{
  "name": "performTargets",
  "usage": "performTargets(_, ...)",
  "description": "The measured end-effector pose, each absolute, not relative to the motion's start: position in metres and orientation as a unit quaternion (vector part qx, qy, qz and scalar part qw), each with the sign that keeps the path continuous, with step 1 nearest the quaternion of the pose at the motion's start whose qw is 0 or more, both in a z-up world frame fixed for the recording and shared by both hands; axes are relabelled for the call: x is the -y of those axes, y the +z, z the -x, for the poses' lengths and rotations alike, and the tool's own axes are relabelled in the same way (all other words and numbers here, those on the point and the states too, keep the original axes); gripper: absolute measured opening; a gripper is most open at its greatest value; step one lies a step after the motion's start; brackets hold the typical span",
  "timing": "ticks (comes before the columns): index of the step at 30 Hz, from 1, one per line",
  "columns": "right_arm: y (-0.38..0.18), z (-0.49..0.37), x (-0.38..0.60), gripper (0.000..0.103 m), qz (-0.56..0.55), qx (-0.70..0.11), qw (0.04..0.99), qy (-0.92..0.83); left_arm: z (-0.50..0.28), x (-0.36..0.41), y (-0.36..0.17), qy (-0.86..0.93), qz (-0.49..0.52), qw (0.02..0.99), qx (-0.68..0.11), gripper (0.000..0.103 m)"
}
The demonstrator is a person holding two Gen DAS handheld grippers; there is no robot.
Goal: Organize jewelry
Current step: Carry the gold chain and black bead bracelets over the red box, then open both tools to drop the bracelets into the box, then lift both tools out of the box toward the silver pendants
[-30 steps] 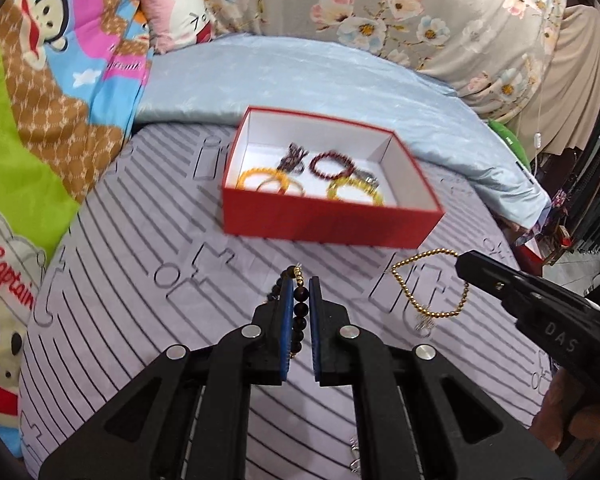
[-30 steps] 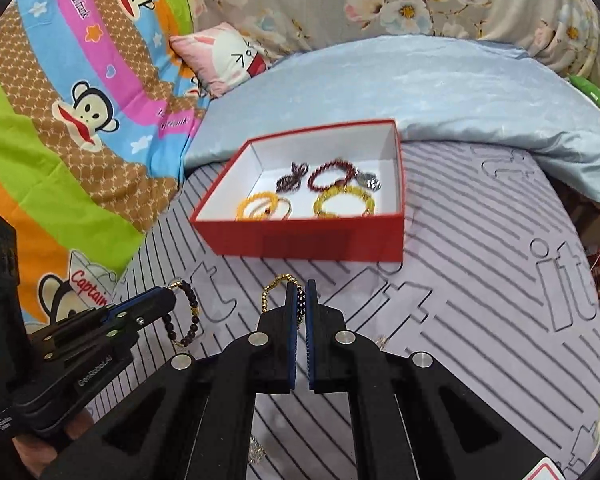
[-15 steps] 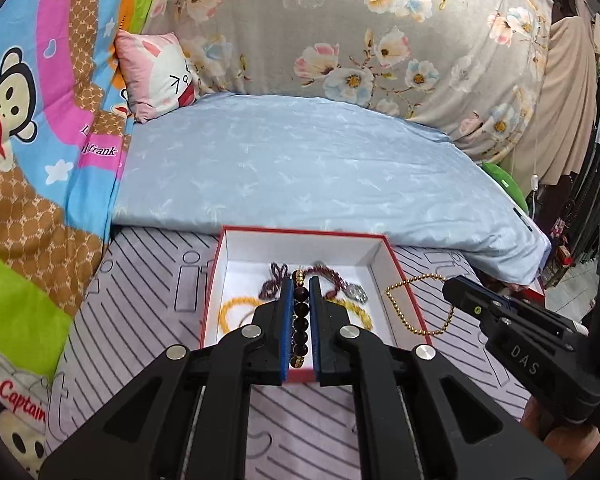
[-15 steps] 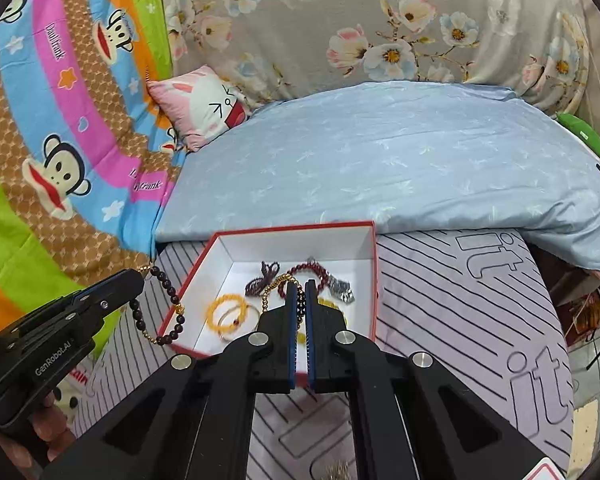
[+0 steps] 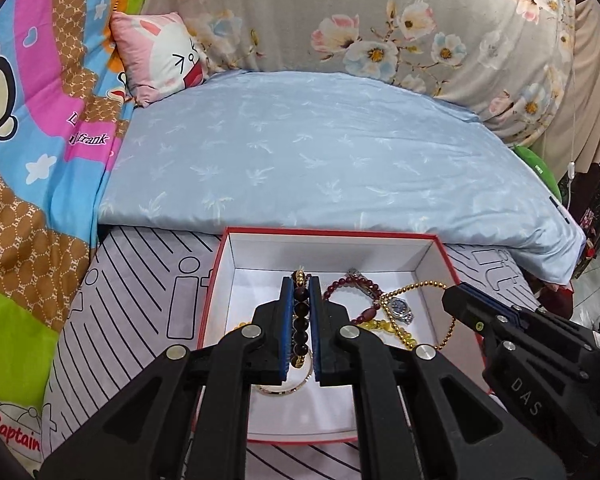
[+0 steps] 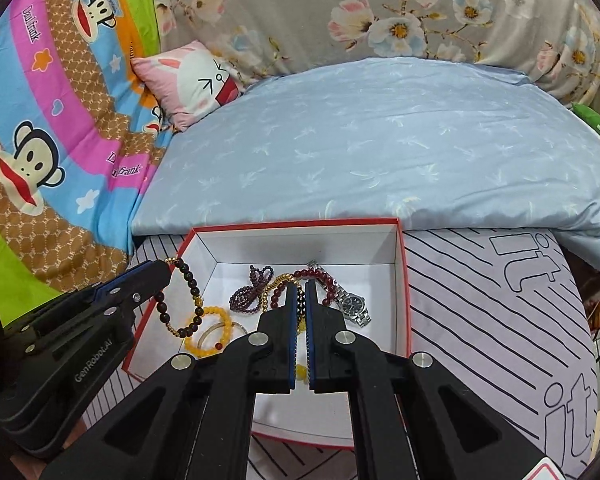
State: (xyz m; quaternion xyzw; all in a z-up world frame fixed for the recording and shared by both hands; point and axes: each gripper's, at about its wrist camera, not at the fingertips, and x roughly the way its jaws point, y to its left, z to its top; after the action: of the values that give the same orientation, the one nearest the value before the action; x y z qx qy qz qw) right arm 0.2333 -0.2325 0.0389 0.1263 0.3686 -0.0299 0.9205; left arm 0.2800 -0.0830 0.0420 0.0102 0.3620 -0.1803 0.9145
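A red box [image 5: 440, 245] [image 6: 404, 264] with a white inside sits on the striped bed cover. It holds a dark red bead bracelet [image 6: 246, 294], a yellow bead bracelet [image 6: 216, 332], a silver watch [image 6: 354, 306] and other pieces. My left gripper [image 5: 300, 292] is shut on a dark bead bracelet [image 5: 300, 320] [image 6: 190, 284] and holds it over the box's left side. My right gripper [image 6: 300, 290] is shut on a gold bead chain [image 5: 416, 286] [image 6: 276, 282] over the box's right side.
A light blue quilt [image 5: 320, 152] lies just behind the box. A pink rabbit pillow [image 5: 160, 56] and a cartoon monkey blanket [image 6: 40, 120] are at the left. The striped cover [image 6: 500, 300] extends right of the box.
Both grippers lifted their jewelry off the striped cover and carried it forward over the red box. They now hang low inside the box opening.
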Motion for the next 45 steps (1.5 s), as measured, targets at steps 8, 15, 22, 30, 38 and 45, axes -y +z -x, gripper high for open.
performTargets(8, 0.026, -0.243, 0.229, 0.004, -0.124, -0.38, 0.916, -0.028, -0.292, 0.086, 0.028, -0.177, -0.014, 0.91, -0.374, 0.007)
performTargets(15, 0.02, -0.249, 0.228, 0.004, -0.119, -0.387, 0.914, -0.028, -0.299, 0.09, 0.022, -0.175, -0.019, 0.909, -0.379, 0.008)
performTargets(22, 0.016, -0.255, 0.226, 0.014, -0.113, -0.391, 0.913, -0.032, -0.304, 0.093, 0.018, -0.172, -0.021, 0.907, -0.385, 0.009)
performTargets(30, 0.024, -0.239, 0.229, 0.035, -0.125, -0.382, 0.915, -0.043, -0.292, 0.089, 0.027, -0.155, -0.029, 0.915, -0.371, 0.043)
performTargets(38, 0.033, -0.216, 0.223, 0.035, -0.124, -0.377, 0.917, -0.04, -0.275, 0.087, 0.034, -0.158, -0.026, 0.915, -0.371, 0.043)
performTargets(45, 0.036, -0.192, 0.221, 0.035, -0.137, -0.378, 0.915, -0.035, -0.25, 0.085, 0.038, -0.163, -0.03, 0.916, -0.365, 0.043)
